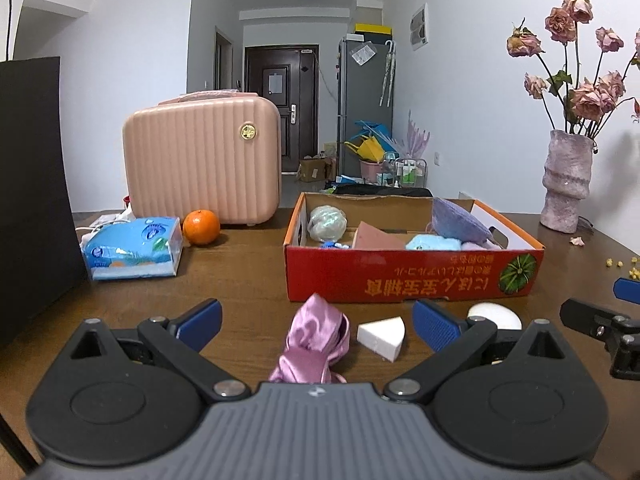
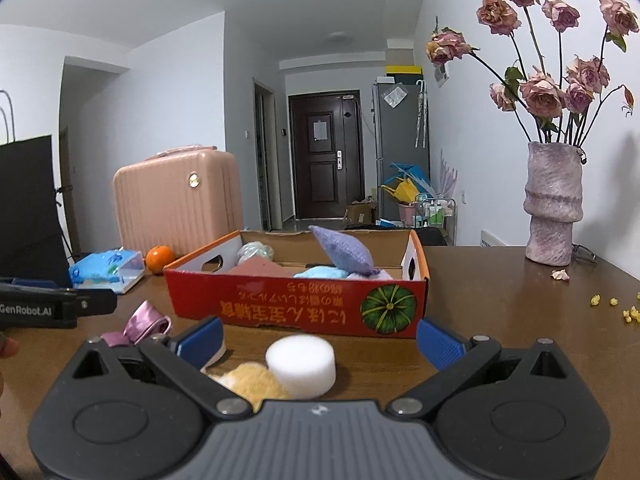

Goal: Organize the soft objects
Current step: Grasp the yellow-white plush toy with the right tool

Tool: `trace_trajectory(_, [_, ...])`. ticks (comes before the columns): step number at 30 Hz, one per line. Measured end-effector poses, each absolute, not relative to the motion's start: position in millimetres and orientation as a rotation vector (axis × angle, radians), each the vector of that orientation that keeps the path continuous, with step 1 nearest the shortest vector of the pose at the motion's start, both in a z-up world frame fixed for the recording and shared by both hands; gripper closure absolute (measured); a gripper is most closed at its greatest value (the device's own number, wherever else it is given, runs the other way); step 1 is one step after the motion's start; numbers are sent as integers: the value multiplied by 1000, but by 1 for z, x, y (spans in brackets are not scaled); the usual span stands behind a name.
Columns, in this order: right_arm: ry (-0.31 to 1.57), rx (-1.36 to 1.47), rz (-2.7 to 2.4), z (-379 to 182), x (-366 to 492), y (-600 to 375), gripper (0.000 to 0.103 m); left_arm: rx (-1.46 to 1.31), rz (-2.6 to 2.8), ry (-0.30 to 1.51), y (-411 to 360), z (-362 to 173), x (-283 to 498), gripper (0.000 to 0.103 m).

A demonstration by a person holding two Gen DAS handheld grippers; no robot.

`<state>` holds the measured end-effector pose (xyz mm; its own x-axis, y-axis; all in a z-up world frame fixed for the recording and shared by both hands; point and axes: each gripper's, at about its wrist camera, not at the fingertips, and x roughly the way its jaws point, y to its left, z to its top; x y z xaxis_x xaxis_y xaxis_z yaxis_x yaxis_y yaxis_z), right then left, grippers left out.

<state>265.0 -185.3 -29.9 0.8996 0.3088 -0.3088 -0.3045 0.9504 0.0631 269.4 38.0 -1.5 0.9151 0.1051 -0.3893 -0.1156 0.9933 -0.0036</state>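
A red cardboard box (image 1: 412, 276) (image 2: 296, 304) stands on the brown table and holds several soft items, among them a purple knitted pouch (image 1: 460, 220) (image 2: 344, 252) and a light blue plush (image 1: 432, 243). My left gripper (image 1: 316, 322) is open, and a pink satin scrunchie (image 1: 316, 340) (image 2: 144, 322) lies on the table between its fingers. A white wedge sponge (image 1: 382, 336) lies just to its right. My right gripper (image 2: 318, 338) is open around a white round sponge (image 2: 301, 364) (image 1: 494, 316), with a tan fuzzy item (image 2: 252, 384) beside it.
A pink hard case (image 1: 200, 160), an orange (image 1: 201, 227) and a blue tissue pack (image 1: 134, 252) sit at the back left. A black paper bag (image 1: 32, 184) stands at the far left. A pink vase with dried roses (image 2: 554, 208) stands at the right, with crumbs (image 2: 616, 308) nearby.
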Motion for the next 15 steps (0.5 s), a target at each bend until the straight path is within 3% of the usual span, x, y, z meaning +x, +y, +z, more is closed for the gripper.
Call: trace_trajectory(15, [393,-66,372,-46,246,-167,0,-24,100,457,40,-15,252,0])
